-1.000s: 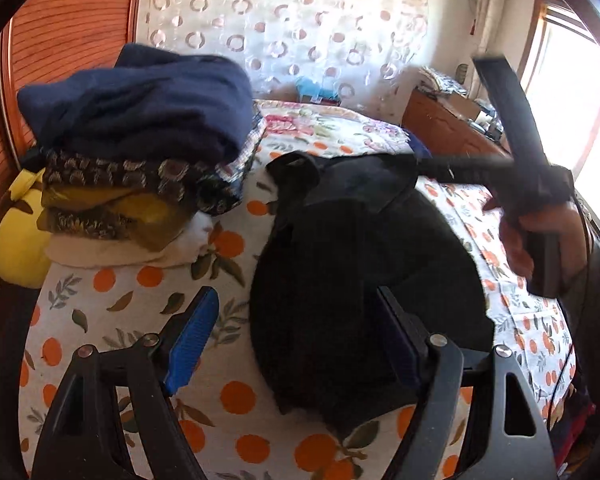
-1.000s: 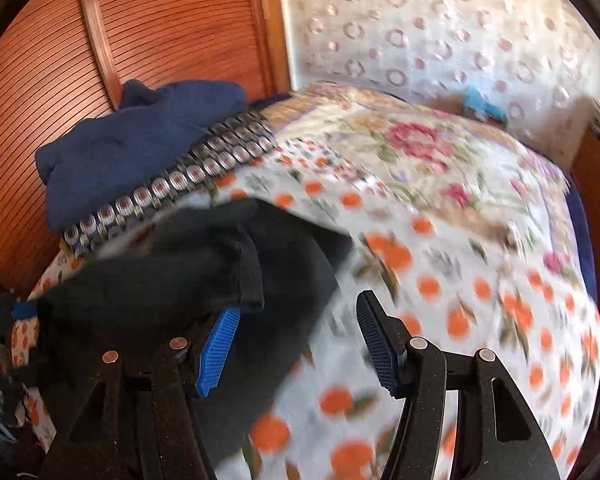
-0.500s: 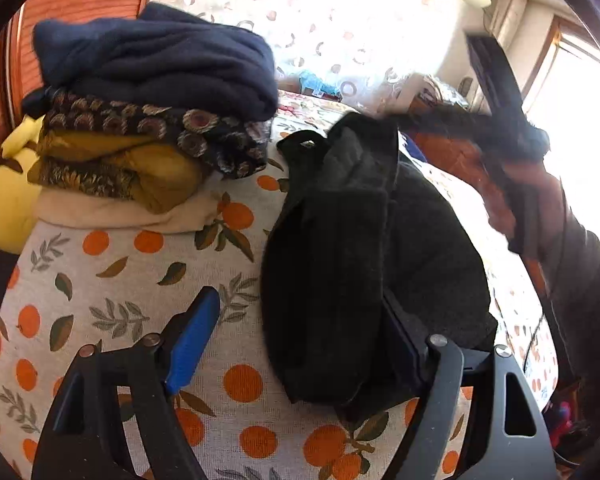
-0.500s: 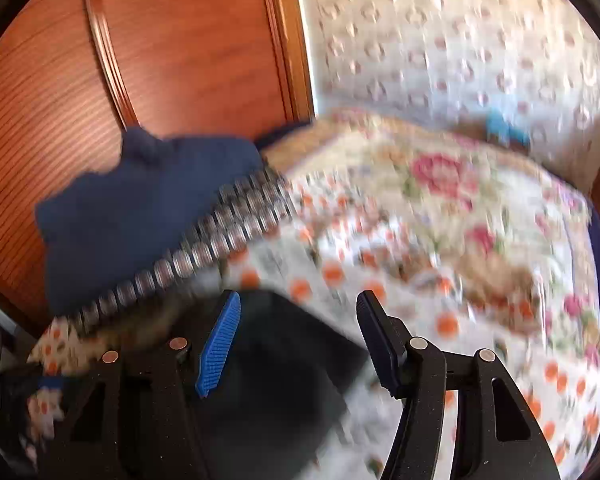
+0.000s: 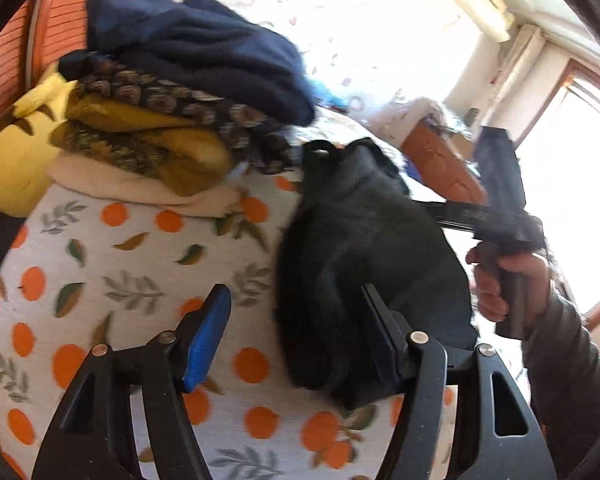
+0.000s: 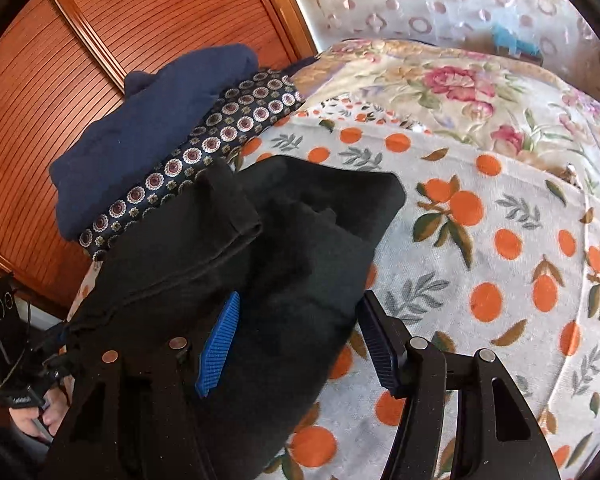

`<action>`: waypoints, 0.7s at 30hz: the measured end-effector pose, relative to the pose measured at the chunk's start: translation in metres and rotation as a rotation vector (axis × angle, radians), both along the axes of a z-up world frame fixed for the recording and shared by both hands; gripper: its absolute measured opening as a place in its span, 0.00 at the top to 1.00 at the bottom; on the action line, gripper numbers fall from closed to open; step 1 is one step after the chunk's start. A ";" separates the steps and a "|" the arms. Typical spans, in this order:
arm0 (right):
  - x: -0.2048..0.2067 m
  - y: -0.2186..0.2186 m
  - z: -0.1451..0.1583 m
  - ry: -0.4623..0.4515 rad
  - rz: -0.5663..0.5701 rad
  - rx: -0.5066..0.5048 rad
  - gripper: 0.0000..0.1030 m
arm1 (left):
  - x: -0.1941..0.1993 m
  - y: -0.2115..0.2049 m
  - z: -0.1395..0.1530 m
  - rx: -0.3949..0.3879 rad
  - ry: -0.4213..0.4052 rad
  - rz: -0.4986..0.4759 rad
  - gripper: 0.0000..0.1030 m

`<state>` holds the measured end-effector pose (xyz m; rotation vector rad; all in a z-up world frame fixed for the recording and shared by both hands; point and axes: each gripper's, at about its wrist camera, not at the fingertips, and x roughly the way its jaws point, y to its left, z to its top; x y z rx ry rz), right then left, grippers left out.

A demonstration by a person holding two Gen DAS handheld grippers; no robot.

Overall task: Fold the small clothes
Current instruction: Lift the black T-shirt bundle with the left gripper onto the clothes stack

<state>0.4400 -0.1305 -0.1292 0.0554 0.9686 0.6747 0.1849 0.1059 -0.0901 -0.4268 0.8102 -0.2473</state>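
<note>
- Soft, limp black garment (image 6: pixel 260 248) lies bunched on the orange-print bedspread (image 6: pixel 500 280); likeliest hold, its near hem.
- Left gripper (image 5: pixel 296 336), jaws just narrowed, and right gripper (image 6: pixel 296 340) both gape, gripping nothing.

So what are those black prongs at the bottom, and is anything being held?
No robot: a person holds a two-finger gripper in each hand, each with a camera looking along its fingers. One picture is from the left gripper, the other from the right gripper; the prongs are their fingers. A black garment lies on an orange-print sheet beside a pile of folded clothes. Both grippers stand open over the garment, gripping nothing; the left's jaws have just been closing, cloth partly between them.
</note>
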 end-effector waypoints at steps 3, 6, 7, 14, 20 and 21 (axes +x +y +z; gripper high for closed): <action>-0.002 -0.011 -0.001 0.052 0.015 0.040 0.60 | 0.006 -0.012 -0.003 0.000 0.019 -0.036 0.36; -0.020 -0.016 0.014 0.017 0.019 0.044 0.79 | 0.006 -0.016 -0.009 -0.087 0.029 -0.066 0.57; -0.026 -0.022 0.024 -0.008 0.008 0.061 0.80 | 0.007 -0.019 -0.012 -0.137 0.043 -0.100 0.73; -0.067 -0.018 0.123 -0.224 -0.002 0.033 0.83 | 0.012 -0.034 0.007 -0.256 -0.032 -0.164 0.87; -0.105 0.016 0.214 -0.421 0.003 -0.132 0.83 | 0.034 -0.060 0.039 -0.349 -0.135 -0.245 0.88; -0.111 0.023 0.225 -0.447 0.006 -0.157 0.83 | 0.037 -0.062 0.051 -0.340 -0.166 -0.247 0.89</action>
